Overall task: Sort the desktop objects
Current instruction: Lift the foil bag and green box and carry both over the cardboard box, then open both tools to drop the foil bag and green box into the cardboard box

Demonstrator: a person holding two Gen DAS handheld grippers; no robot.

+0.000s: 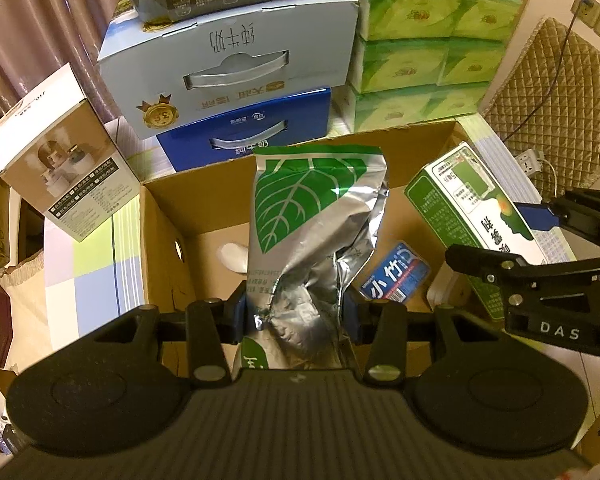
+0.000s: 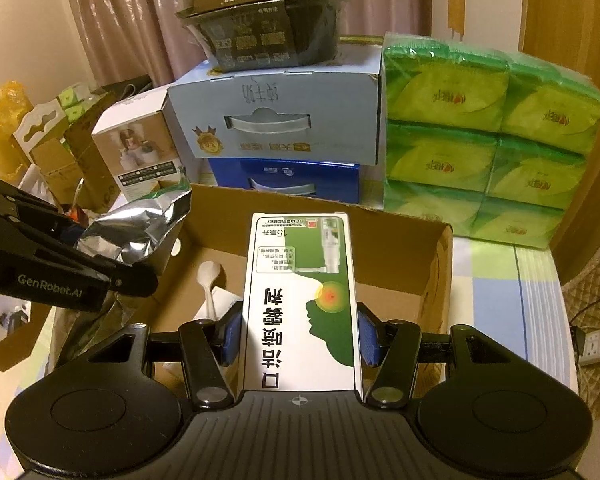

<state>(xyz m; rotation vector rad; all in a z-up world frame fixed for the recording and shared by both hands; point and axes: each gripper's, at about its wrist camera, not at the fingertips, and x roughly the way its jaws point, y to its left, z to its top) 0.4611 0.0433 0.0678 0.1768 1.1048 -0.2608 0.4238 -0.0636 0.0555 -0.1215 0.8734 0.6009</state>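
My left gripper [image 1: 296, 312] is shut on a crumpled silver foil bag with a green leaf print [image 1: 308, 224], held over the open cardboard box [image 1: 160, 240]. My right gripper [image 2: 300, 334] is shut on a white and green spray carton [image 2: 304, 300], also above the cardboard box [image 2: 436, 276]. In the left wrist view the spray carton [image 1: 472, 208] and the right gripper [image 1: 556, 224] appear at the right. The right wrist view shows the foil bag [image 2: 140, 232] at the left, with the left gripper's black body beside it. Inside the box lie a blue packet [image 1: 396, 272] and a white spoon [image 2: 209, 280].
Behind the box stand a pale blue milk carton [image 1: 236, 60] on a dark blue one [image 1: 252, 136], a black bowl pack [image 2: 268, 24] on top, and stacked green tissue packs [image 2: 488, 140]. A white product box [image 1: 60, 168] stands left. A power strip [image 2: 598, 344] lies right.
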